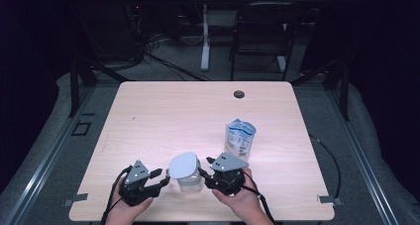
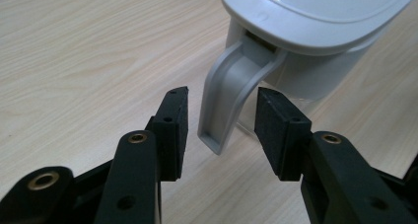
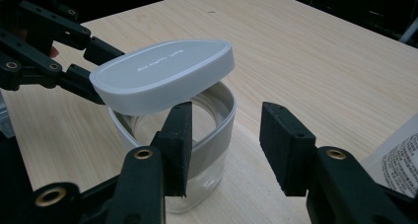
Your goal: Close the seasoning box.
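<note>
A clear jug [image 1: 190, 181] with a white lid [image 1: 182, 165] stands near the table's front edge. In the right gripper view the lid [image 3: 162, 73] sits tilted on the jug's rim [image 3: 224, 103], raised on one side. My left gripper [image 1: 161, 178] is open, and its jaws straddle the jug's grey handle [image 2: 231, 91] without touching it. My right gripper [image 1: 204, 178] is open at the jug's other side. Its gap [image 3: 229, 135] is level with the jug's wall and holds nothing.
A white and blue printed pouch [image 1: 240, 138] stands upright just behind and right of the jug. The wooden table [image 1: 163, 116] has a round cable hole [image 1: 239, 94] at the back. A dark chair [image 1: 262, 31] and a desk leg stand beyond it.
</note>
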